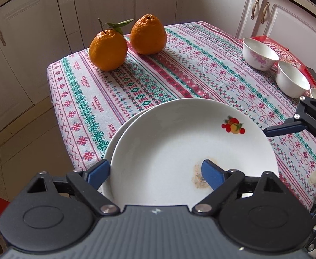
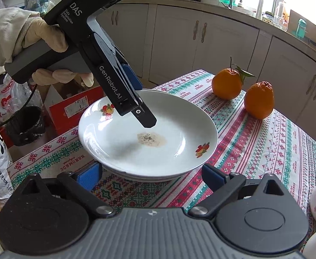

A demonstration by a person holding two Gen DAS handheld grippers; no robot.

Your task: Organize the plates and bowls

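On the patterned tablecloth [image 1: 179,64] the stacked plates [image 2: 136,133] lie at twelve o'clock of my right gripper [image 2: 151,173], jaws wide and empty. My left gripper [image 1: 155,170] straddles the top plate's near rim, spread, pads not pressing. Bowls [image 1: 260,52] sit at two o'clock.

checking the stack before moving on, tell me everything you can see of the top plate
The top plate is a glossy white, shallow, round dish, ceramic by its look, with small fruit motifs on the inner rim and a brownish speckled stain in its well. It sits upright on another white plate, slightly offset, near the patterned tablecloth's edge. The left gripper straddles its rim, one finger over the well, one outside; the pads do not appear to press it.
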